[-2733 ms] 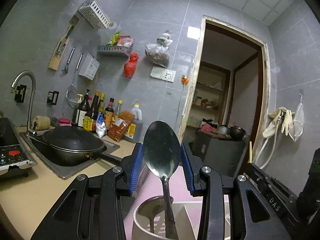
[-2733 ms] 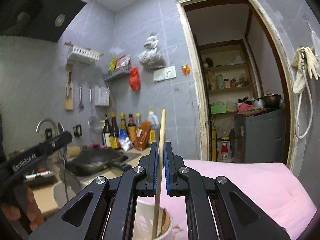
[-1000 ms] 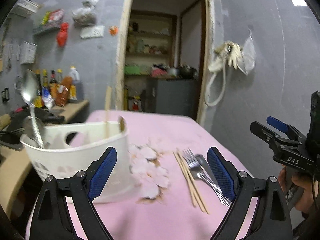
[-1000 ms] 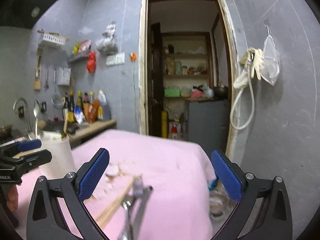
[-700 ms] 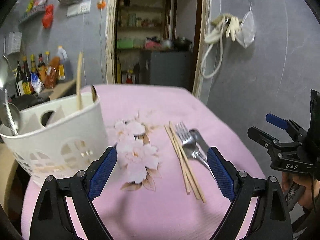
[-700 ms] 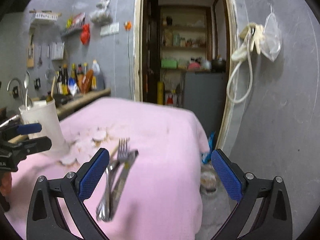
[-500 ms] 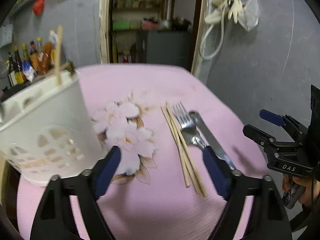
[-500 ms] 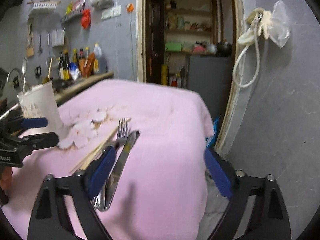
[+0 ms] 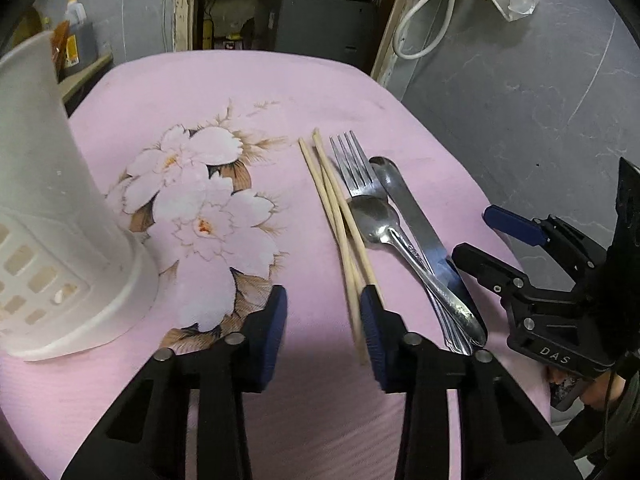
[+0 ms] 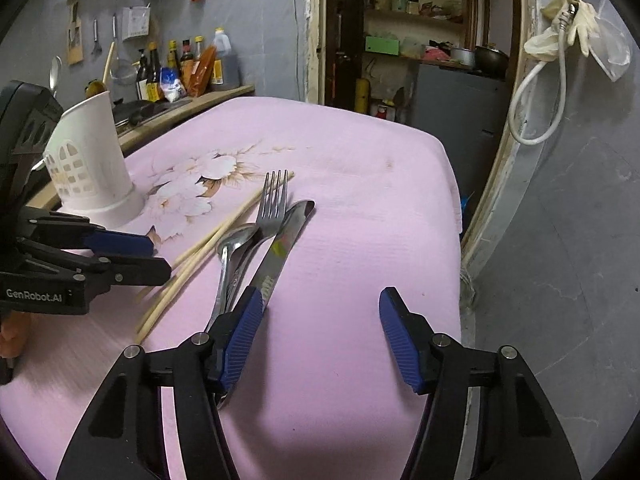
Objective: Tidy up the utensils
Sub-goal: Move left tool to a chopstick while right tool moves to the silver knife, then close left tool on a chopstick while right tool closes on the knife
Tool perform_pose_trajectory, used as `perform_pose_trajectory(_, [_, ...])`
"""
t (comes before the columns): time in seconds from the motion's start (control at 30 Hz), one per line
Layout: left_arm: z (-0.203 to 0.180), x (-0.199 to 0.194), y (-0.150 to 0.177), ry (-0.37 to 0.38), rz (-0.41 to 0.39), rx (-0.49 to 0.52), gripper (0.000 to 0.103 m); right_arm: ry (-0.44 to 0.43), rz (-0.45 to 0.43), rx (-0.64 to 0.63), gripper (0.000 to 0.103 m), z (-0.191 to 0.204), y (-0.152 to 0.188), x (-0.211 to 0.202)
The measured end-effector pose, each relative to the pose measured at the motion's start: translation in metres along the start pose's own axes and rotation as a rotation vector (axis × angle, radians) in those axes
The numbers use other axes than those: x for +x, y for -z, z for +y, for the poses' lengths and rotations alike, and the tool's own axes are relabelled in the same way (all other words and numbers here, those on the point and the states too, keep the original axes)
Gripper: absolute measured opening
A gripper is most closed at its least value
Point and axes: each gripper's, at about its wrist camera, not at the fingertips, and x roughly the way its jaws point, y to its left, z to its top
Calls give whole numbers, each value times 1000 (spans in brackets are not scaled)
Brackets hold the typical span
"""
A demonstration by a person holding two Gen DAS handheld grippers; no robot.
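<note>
On the pink flowered cloth (image 9: 248, 92) lie two wooden chopsticks (image 9: 340, 220), a fork (image 9: 356, 168), a spoon (image 9: 376, 220) and a table knife (image 9: 416, 220), side by side. My left gripper (image 9: 324, 332) hangs low over the chopsticks' near ends, its jaws closing. One chopstick end lies just inside the right pad, unpressed. My right gripper (image 10: 322, 336) is closing too, with only cloth between its jaws; its left finger covers the handle of the knife (image 10: 284, 248). The white utensil holder (image 10: 88, 160) at the left holds a spoon and a chopstick.
The table edge (image 10: 452, 200) drops off right of the knife toward a grey wall and a doorway. A counter with bottles (image 10: 180, 68) and a pan lies behind the holder. The holder (image 9: 48, 200) stands close at the left of my left gripper.
Both grippers have tipped downward and sunk toward the utensils on the cloth, and both sets of jaws have narrowed. The spoon and chopstick held earlier now stand in the holder.
</note>
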Motion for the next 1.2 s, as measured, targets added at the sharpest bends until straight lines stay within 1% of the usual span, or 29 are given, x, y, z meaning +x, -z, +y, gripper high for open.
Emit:
perform_pose_trajectory(0.03, [0, 1, -1, 1, 2, -3, 26, -1, 4, -2, 60, 0, -1, 1])
perform_pose_trajectory(0.1, [1, 0, -2, -5, 6, -6, 16, -4, 12, -8, 60, 1, -3, 3])
perform_pose_trajectory(0.27, [7, -1, -1, -14, 7, -31, 5, -3, 39, -45, 60, 8, -8, 11])
perform_pose_trajectory(0.43, [12, -5, 3, -44, 2, -66, 3, 5, 67, -85, 60, 16, -15, 20])
perform_pose_trajectory(0.6, [14, -12, 9, -44, 8, -98, 3, 26, 112, -129, 59, 25, -24, 35])
perform_pose_trajectory(0.7, [18, -20, 16, -38, 8, -125, 3, 17, 113, -144, 48, 26, -25, 35])
perform_pose_trajectory(0.73, [20, -23, 19, -35, 5, -137, 3, 19, 109, -152, 42, 26, -24, 33])
perform_pose_trajectory(0.77, [22, -28, 24, -32, 3, -145, 3, 17, 102, -166, 32, 27, -23, 31])
perform_pose_trajectory(0.87, [27, -36, 30, -26, 0, -170, 3, 11, 92, -171, 21, 27, -20, 26])
perform_pose_trajectory(0.97, [26, -44, 38, -24, 5, -156, 3, 7, 88, -164, 17, 25, -17, 20])
perform_pose_trajectory(1.13, [18, -51, 43, -60, 11, -65, 4, -11, 92, -125, 17, 21, -19, 20])
perform_pose_trajectory(1.2, [13, -47, 41, -68, 20, -43, 7, -19, 97, -116, 18, 19, -22, 23])
